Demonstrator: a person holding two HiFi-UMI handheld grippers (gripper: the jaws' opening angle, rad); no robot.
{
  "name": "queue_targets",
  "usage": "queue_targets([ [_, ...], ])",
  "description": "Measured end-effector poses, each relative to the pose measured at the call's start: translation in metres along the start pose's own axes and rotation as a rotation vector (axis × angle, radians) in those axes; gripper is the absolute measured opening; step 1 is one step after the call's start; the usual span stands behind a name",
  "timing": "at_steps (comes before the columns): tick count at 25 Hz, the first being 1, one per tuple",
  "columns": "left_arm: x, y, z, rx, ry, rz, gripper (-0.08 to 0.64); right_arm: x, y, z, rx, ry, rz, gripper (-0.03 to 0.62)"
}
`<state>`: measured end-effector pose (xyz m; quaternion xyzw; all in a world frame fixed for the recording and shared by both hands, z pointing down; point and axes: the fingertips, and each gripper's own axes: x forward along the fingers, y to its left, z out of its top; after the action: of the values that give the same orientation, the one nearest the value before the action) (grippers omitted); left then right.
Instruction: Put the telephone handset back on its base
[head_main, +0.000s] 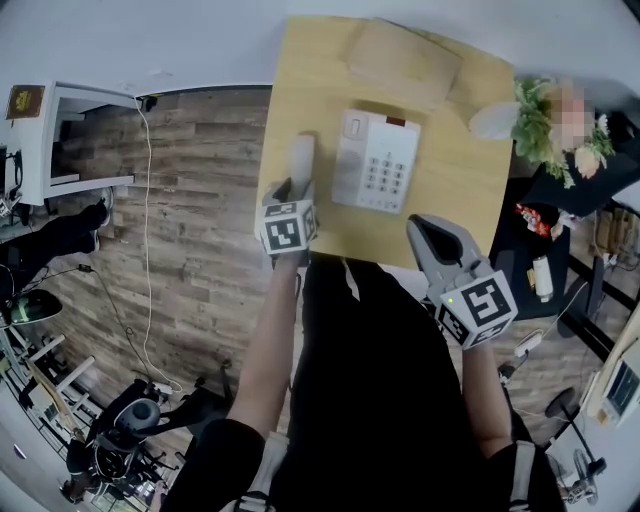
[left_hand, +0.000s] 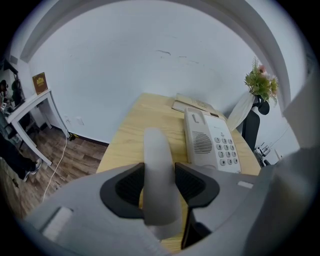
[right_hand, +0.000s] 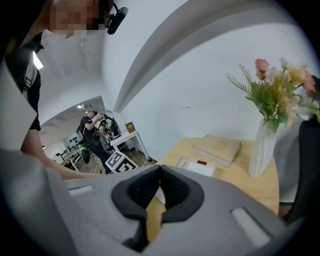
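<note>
The white telephone base (head_main: 376, 160) with its keypad lies in the middle of the wooden table (head_main: 450, 200); its cradle side on the left is bare. My left gripper (head_main: 297, 185) is shut on the white handset (head_main: 302, 160), held over the table's left part, just left of the base. In the left gripper view the handset (left_hand: 159, 175) stands between the jaws, with the base (left_hand: 210, 142) ahead to the right. My right gripper (head_main: 432, 238) hovers at the table's near edge, right of the base, shut with nothing in it (right_hand: 159, 192).
A tan book (head_main: 402, 60) lies at the table's far edge behind the phone. A white vase with flowers (head_main: 520, 118) stands at the right edge. Wood floor with a cable (head_main: 148, 250) lies to the left, near a white desk (head_main: 70, 140).
</note>
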<state>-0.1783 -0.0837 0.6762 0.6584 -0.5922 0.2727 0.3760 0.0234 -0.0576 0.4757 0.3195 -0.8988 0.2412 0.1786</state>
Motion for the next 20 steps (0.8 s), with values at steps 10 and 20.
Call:
queue_targets([
  [10, -0.005, -0.008, 0.006, -0.016, 0.0, -0.023, 0.196, -0.005, -0.001, 0.003, -0.01, -0.013, 0.0, 0.003],
  [20, -0.022, -0.018, 0.013, -0.003, -0.008, -0.035, 0.195, -0.009, 0.003, 0.015, -0.017, -0.045, 0.009, 0.003],
])
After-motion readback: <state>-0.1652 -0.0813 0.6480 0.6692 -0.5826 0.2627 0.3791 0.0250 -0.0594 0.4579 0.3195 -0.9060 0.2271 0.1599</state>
